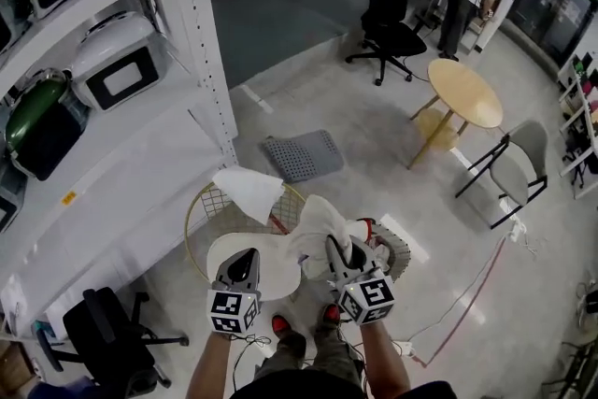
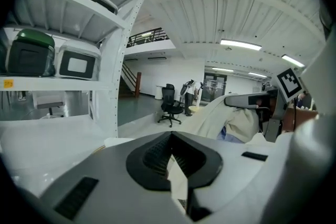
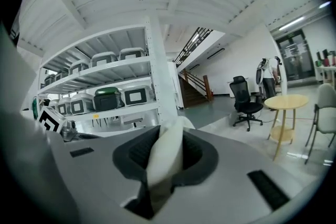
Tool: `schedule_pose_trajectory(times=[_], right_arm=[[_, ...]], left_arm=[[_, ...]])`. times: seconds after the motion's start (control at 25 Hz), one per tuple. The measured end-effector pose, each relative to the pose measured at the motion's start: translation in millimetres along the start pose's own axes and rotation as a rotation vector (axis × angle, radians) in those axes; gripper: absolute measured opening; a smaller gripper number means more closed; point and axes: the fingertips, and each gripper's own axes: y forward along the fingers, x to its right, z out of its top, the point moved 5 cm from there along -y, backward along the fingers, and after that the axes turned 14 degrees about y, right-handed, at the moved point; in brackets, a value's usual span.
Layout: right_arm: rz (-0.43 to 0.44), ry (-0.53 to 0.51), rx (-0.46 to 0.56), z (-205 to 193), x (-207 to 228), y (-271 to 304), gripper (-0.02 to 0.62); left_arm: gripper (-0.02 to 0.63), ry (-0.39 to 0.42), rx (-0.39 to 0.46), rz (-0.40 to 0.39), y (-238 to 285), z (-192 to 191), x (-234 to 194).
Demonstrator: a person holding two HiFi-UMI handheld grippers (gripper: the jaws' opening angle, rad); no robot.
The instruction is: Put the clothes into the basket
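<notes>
Left: a white shelf rack carries white boxes and one green box.

Left of centre: a wire basket with a gold rim stands on the floor just beside the rack. A white cloth is draped over its far rim.

Near centre: the left gripper is held over the near side of the basket. In the left gripper view its jaws are nearly together and pinch a thin fold of pale fabric. A flat white rounded shape lies under this gripper. It cannot be told whether that shape is part of the same fabric.

Centre: a white garment is bunched in the air beside the basket's near right rim, above the person's red shoes.

Right of centre: the right gripper is clenched on a thick fold of the garment, which fills the gap between its jaws in the right gripper view.

Farther off: a grey mat lies on the floor beyond the basket.

Right: a black office chair stands far off. Nearer are a round wooden table and a grey chair.
</notes>
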Motion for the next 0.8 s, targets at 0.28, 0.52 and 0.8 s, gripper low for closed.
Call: schedule_pose_trajectory(times=[0.28,0.52,0.8], right_arm=[[-0.129,0.022,0.060,16.9,57.4,-45.8,0.077],[-0.202,0.032,0.083,27.0,110.0,-88.0,0.077],[-0.260,0.058,0.061,26.0,172.0,-128.4,0.077]], left_arm=[[0.000,0.045,0.019,-0.116,42.6,22.9,49.7],[0.002,0.058,0.013,-0.194,74.8,33.7,107.8],[0.001,0.057,-0.020,-0.248,106.7,37.0,173.6]])
